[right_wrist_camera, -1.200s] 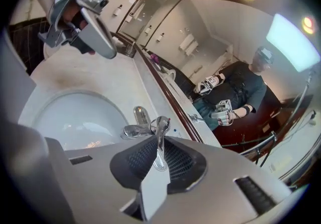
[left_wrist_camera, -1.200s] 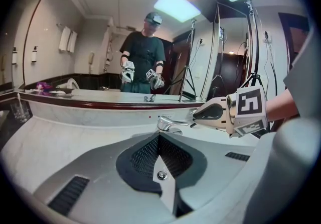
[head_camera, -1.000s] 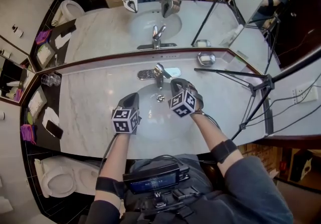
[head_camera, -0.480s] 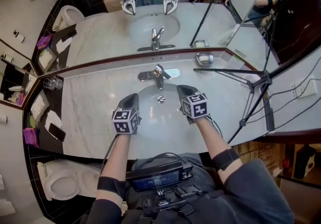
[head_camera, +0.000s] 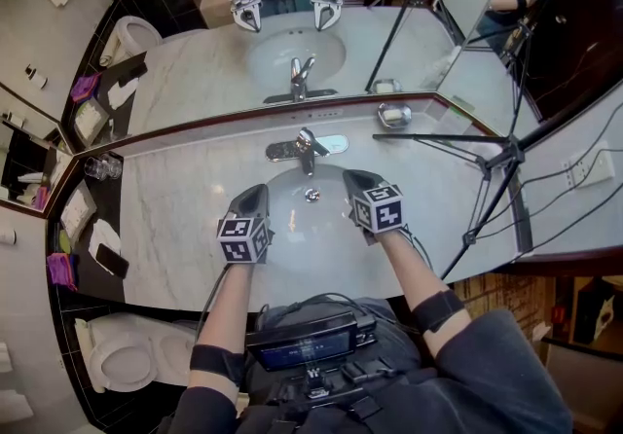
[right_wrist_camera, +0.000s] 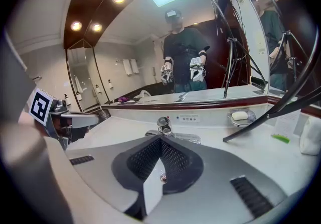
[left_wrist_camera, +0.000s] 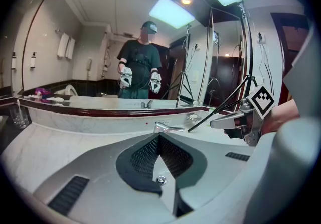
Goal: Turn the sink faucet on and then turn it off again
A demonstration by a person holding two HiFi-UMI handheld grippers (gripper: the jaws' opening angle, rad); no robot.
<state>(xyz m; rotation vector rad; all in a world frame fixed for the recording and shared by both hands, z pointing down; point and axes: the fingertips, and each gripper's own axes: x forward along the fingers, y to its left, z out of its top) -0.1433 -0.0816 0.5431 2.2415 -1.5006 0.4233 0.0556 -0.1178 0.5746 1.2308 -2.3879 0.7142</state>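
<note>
The chrome single-lever faucet (head_camera: pixel 305 145) stands at the back of the white oval sink (head_camera: pixel 292 247), its drain (head_camera: pixel 311 195) below the spout. I make out no stream of water. My left gripper (head_camera: pixel 256 193) hovers over the basin's left side, shut and empty, with the faucet (left_wrist_camera: pixel 168 127) just beyond its tips (left_wrist_camera: pixel 159 135). My right gripper (head_camera: pixel 351 175) hangs over the basin's right side, also shut and empty, a short way from the faucet (right_wrist_camera: pixel 163 124) ahead of its tips (right_wrist_camera: pixel 160 138). Neither gripper touches the faucet. Each gripper view shows the other gripper off to the side.
A mirror rises behind the marble counter (head_camera: pixel 185 198). A soap dish (head_camera: pixel 399 114) sits right of the faucet. A black tripod (head_camera: pixel 487 164) stands on the counter's right part, one leg reaching toward the faucet. A glass (head_camera: pixel 100 167) is far left; a toilet (head_camera: pixel 117 359) below left.
My right gripper drew back from the faucet toward the right and rolled upright, then held still. The left gripper stayed where it was.
</note>
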